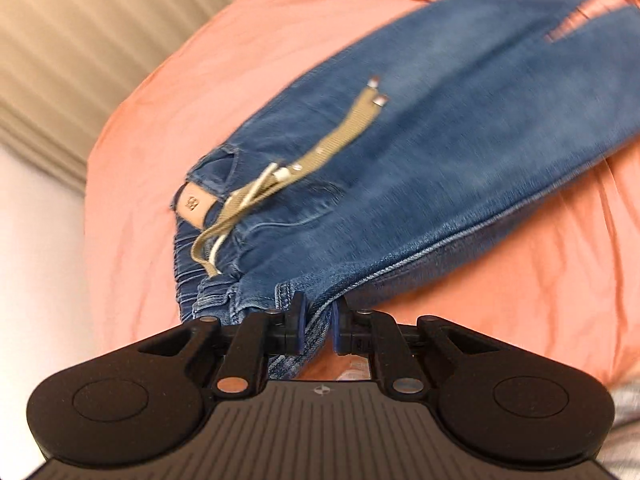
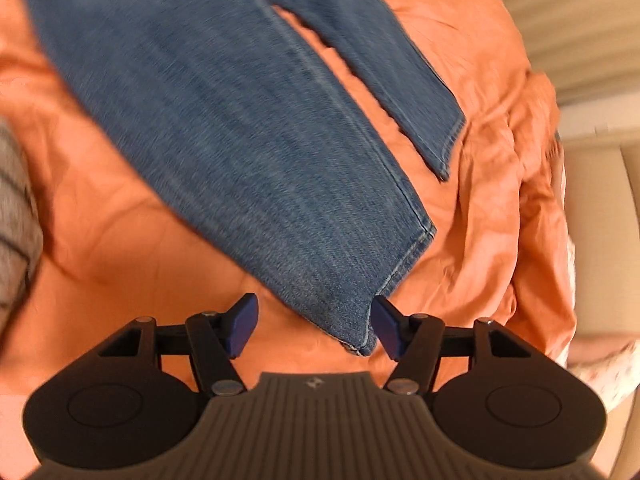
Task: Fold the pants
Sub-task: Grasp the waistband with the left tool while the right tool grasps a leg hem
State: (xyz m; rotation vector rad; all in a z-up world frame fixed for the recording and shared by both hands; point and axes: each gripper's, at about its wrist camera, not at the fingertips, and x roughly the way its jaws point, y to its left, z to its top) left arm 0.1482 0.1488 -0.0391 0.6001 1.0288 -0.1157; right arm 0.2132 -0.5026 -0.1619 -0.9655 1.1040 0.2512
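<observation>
Blue jeans [image 1: 420, 160] lie on an orange bedsheet [image 1: 280, 40], waistband toward me in the left wrist view, with a tan drawstring [image 1: 340, 136] and a leather patch [image 1: 192, 204]. My left gripper [image 1: 318, 324] is shut on the waistband corner of the jeans. In the right wrist view the two legs [image 2: 240, 140] stretch away, the near leg's hem [image 2: 404, 268] by my right gripper [image 2: 314, 328]. The right gripper is open, its fingers either side of the hem corner [image 2: 360, 344]; the right pad [image 2: 386, 324] is close to the fabric.
The orange sheet [image 2: 500, 200] is wrinkled and bunched at the right edge of the bed. A beige ribbed wall or curtain [image 1: 80, 40] is beyond the bed. A grey striped fabric [image 2: 12, 208] lies at the left edge.
</observation>
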